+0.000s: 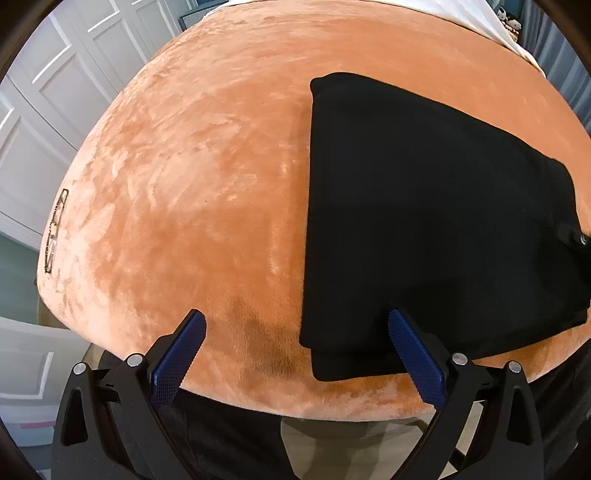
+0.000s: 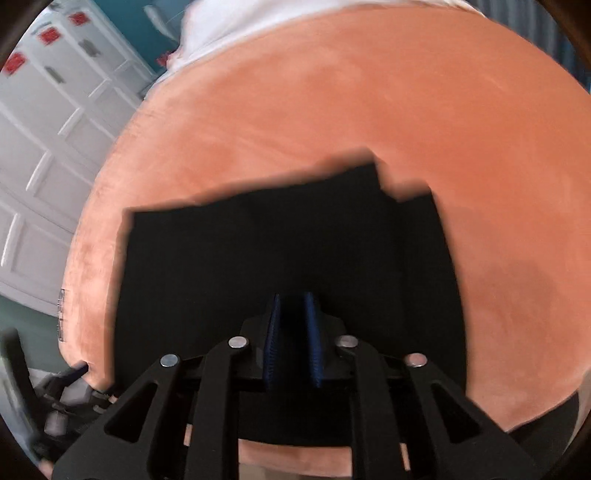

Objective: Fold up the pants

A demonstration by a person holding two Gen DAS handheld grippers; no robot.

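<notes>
The black pants (image 1: 424, 203) lie folded into a flat, roughly rectangular stack on the orange plush bed cover (image 1: 184, 184), near its front edge. My left gripper (image 1: 295, 314) hangs open over that edge, its right pad at the stack's near left corner, and nothing sits between the blue pads. In the blurred right wrist view the pants (image 2: 258, 258) fill the middle. My right gripper (image 2: 291, 295) hovers over them with its pads drawn almost together. I see no fabric pinched there. In the left wrist view the right gripper (image 1: 580, 240) pokes in at the pants' right side.
White panelled doors (image 1: 44, 110) stand left of the bed. White bedding (image 2: 258, 22) lies at the far end of the cover (image 2: 369, 110). The person's dark-clad legs (image 1: 221, 443) stand against the bed's front edge. Bare cover stretches left of and beyond the pants.
</notes>
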